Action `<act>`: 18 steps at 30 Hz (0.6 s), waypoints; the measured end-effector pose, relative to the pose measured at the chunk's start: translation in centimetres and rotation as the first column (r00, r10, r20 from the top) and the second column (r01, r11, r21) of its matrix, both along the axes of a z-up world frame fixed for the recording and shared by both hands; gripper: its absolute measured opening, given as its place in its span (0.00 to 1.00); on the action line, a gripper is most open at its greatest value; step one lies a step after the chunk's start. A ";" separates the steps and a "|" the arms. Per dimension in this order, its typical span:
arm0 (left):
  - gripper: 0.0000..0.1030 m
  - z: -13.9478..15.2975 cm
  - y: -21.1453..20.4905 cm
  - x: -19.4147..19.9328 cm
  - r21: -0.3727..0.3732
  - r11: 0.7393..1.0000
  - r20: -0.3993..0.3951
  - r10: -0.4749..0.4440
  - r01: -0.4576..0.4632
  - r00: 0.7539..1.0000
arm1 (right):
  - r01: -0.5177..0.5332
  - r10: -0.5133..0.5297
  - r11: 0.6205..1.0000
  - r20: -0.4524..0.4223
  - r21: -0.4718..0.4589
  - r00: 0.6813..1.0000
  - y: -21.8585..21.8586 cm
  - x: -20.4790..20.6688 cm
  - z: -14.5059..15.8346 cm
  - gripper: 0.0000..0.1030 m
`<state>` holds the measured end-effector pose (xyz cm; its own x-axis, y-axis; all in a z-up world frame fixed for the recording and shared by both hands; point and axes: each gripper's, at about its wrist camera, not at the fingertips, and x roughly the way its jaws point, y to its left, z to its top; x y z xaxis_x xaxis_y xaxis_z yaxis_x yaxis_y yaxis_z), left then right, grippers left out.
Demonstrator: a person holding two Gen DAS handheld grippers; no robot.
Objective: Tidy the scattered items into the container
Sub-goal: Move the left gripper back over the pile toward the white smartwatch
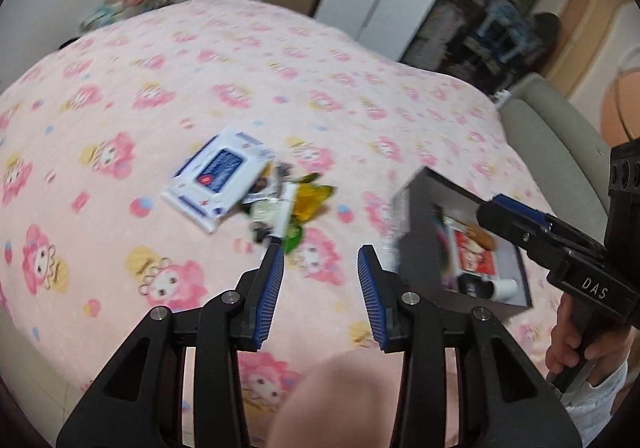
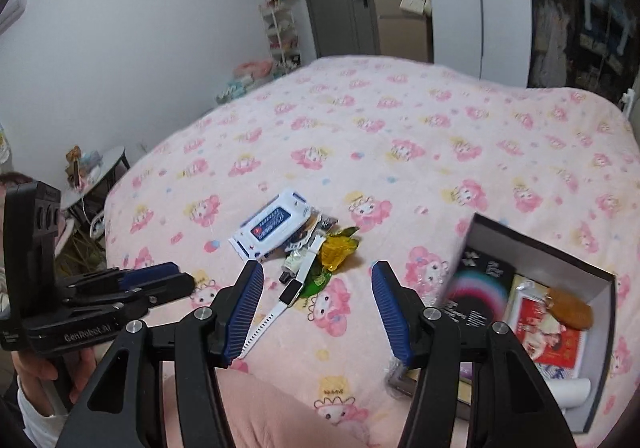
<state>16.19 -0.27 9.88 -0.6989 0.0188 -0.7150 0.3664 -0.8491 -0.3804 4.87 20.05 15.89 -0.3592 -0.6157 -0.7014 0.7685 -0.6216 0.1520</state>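
While both tools hang above the bed [image 2: 400, 119], a small heap of loose things lies just ahead of them on the soft pink cartoon-printed blanket, and the box [image 2: 600, 276] sits to the right of the right hand-held gripper [image 2: 318, 306]. That gripper's blue ribbed pads stand wide apart with nothing between them. The left hand-held gripper [image 1: 320, 294] is likewise spread and empty, pointing at the gap between heap and box, probably so either one can drop onto an item.

In the heap, a flat white wipes pack [image 2: 272, 226] with a blue label lies farthest out; against it are crinkly snack wrappers, a glossy yellow and green one [image 2: 338, 252] among them. A white watch [image 2: 292, 290] with a dark square face and a rubbery perforated strap lies closest to the right tool's left finger.

The box is stiff card, dark outside and pale inside. It already holds a red printed card [image 2: 550, 332], a brown oval tag [image 2: 570, 308] and a white tube [image 2: 568, 390]. By my reading the tidying is partway.
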 end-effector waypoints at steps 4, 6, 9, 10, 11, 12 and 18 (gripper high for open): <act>0.30 -3.5 -2.4 -0.6 0.072 0.997 0.045 0.021 -0.024 0.999 | -0.059 0.055 0.997 0.067 0.058 0.996 -3.4 -1.4 -3.5 0.50; 0.14 -6.0 -3.2 -1.0 0.115 0.993 0.091 0.024 -0.035 0.996 | -0.097 0.085 0.990 0.119 0.102 0.989 -5.2 -2.0 -5.9 0.49; 0.14 -9.7 -4.5 -1.7 0.178 0.983 0.158 0.025 -0.054 0.987 | -0.160 0.129 0.972 0.176 0.173 0.976 -7.2 -2.5 -9.2 0.44; 0.14 -11.2 -4.7 -1.8 0.218 0.975 0.181 0.003 -0.043 0.983 | -0.165 0.128 0.969 0.199 0.185 0.972 -7.4 -2.8 -10.0 0.44; 0.14 -12.3 -4.8 -2.0 0.241 0.970 0.203 -0.014 -0.036 0.979 | -0.170 0.126 0.966 0.222 0.196 0.967 -7.7 -3.2 -10.8 0.44; 0.14 -12.9 -5.0 -2.2 0.248 0.968 0.217 -0.018 -0.038 0.976 | -0.180 0.128 0.962 0.245 0.203 0.961 -8.0 -3.4 -11.5 0.44; 0.18 -17.0 -4.4 -4.1 0.321 0.947 0.299 -0.111 0.010 0.948 | -0.255 0.173 0.927 0.291 0.274 0.941 -9.9 -3.5 -14.8 0.44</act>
